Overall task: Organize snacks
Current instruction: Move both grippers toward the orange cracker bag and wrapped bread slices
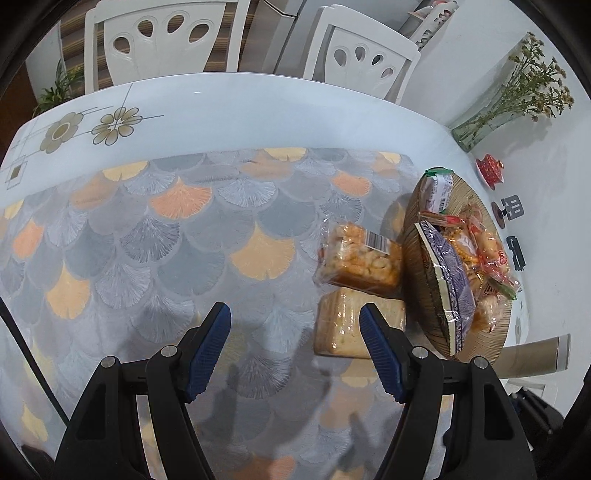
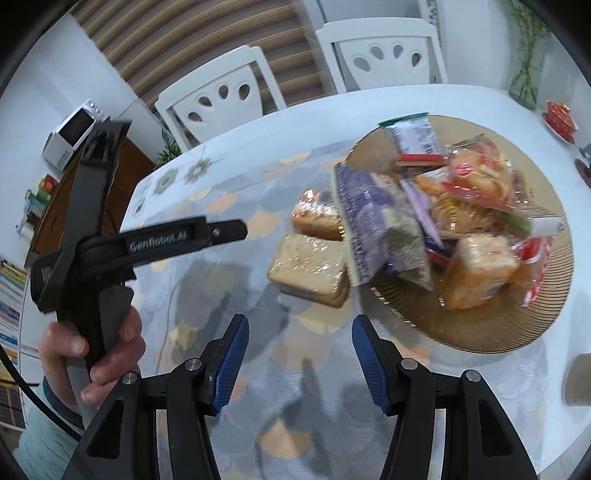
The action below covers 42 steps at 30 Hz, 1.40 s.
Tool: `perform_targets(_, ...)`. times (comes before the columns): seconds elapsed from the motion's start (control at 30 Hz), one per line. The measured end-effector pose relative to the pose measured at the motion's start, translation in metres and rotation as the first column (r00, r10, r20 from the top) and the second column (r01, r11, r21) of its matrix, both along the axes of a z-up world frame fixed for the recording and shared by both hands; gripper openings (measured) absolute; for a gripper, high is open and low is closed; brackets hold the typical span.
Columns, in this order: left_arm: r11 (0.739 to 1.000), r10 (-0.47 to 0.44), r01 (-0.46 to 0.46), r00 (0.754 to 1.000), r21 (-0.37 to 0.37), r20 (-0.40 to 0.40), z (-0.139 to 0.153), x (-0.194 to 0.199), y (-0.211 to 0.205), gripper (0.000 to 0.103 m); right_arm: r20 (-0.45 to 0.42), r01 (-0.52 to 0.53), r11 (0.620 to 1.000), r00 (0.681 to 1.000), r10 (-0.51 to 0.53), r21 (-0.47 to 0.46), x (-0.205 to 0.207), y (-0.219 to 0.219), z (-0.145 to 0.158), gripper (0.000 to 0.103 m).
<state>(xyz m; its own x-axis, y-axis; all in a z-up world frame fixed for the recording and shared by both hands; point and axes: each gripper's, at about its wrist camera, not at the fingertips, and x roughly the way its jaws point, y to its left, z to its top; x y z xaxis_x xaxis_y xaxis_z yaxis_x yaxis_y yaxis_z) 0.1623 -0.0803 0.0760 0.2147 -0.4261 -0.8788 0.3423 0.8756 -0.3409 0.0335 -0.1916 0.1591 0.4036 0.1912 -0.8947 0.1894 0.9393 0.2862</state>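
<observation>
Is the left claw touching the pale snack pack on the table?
Apart. The left wrist view shows the open claw above the pale snack pack, not gripping it.

Home dining area. Shown by a white dining table (image 1: 229,110) with a printed flower motif, covered by a fan-patterned tablecloth (image 1: 166,240); two white dining chairs (image 1: 162,33) with teardrop cut-outs; a glass vase of dried flowers (image 1: 517,96); a white microwave (image 2: 72,133) on a wooden cabinet (image 2: 70,206); striped window blinds (image 2: 199,48).
</observation>
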Motion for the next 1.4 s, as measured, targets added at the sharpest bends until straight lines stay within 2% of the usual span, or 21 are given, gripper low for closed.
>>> perform_targets(0.07, 1.0, -0.024, 0.024, 1.0, 0.002, 0.004, 0.0, 0.006, -0.003, 0.071, 0.004, 0.001, 1.0, 1.0, -0.001, -0.009, 0.0, 0.006, -0.006, 0.056)
perform_targets(0.17, 0.993, -0.115, 0.115, 0.993, -0.006, -0.018, -0.005, 0.018, -0.017, 0.071, 0.002, 0.027, 0.999, 1.0, -0.027, -0.047, 0.001, 0.014, -0.022, 0.056)
perform_targets(0.27, 0.978, -0.2, 0.195, 0.977, -0.071, -0.071, -0.012, 0.036, -0.035, 0.07, -0.019, 0.067, 0.995, 0.997, -0.069, -0.076, 0.005, 0.021, -0.042, 0.056)
perform_targets(0.37, 0.962, -0.27, 0.269, 0.963, -0.046, -0.019, -0.012, 0.052, -0.054, 0.071, -0.022, 0.095, 0.99, 0.995, -0.098, -0.102, 0.009, 0.024, -0.054, 0.056)
perform_targets(0.43, 0.95, -0.312, 0.312, 0.95, -0.019, 0.005, -0.015, 0.064, -0.067, 0.071, -0.015, 0.116, 0.986, 0.993, -0.119, -0.116, 0.012, 0.023, -0.06, 0.056)
perform_targets(0.53, 0.934, -0.356, 0.356, 0.935, -0.023, 0.004, -0.024, 0.081, -0.088, 0.07, -0.003, 0.135, 0.98, 0.991, -0.137, -0.143, 0.02, 0.022, -0.065, 0.056)
perform_targets(0.67, 0.911, -0.411, 0.41, 0.911, -0.049, -0.03, -0.041, 0.092, -0.111, 0.07, 0.004, 0.153, 0.974, 0.988, -0.155, -0.168, 0.028, 0.02, -0.074, 0.056)
perform_targets(0.8, 0.879, -0.476, 0.47, 0.875, -0.08, -0.089, -0.055, 0.083, -0.115, 0.069, 0.001, 0.158, 0.978, 0.987, -0.159, -0.134, 0.033, 0.018, -0.08, 0.056)
perform_targets(0.93, 0.865, -0.499, 0.487, 0.859, -0.122, -0.116, -0.056, 0.072, -0.101, 0.069, -0.001, 0.128, 0.983, 0.992, -0.129, -0.129, 0.036, 0.025, -0.083, 0.056)
perform_targets(1.07, 0.862, -0.503, 0.483, 0.85, -0.15, -0.154, -0.058, 0.055, -0.081, 0.069, 0.002, 0.109, 0.987, 0.994, -0.109, -0.118, 0.035, 0.032, -0.082, 0.056)
perform_targets(1.2, 0.874, -0.48, 0.45, 0.861, -0.184, -0.171, -0.059, 0.036, -0.057, 0.069, 0.004, 0.06, 0.993, 0.998, -0.06, -0.101, 0.035, 0.044, -0.08, 0.056)
perform_targets(1.4, 0.895, -0.438, 0.409, 0.881, -0.178, -0.177, -0.059, 0.02, -0.036, 0.069, -0.001, -0.044, 0.996, 0.999, 0.044, -0.076, 0.037, 0.068, -0.081, 0.056)
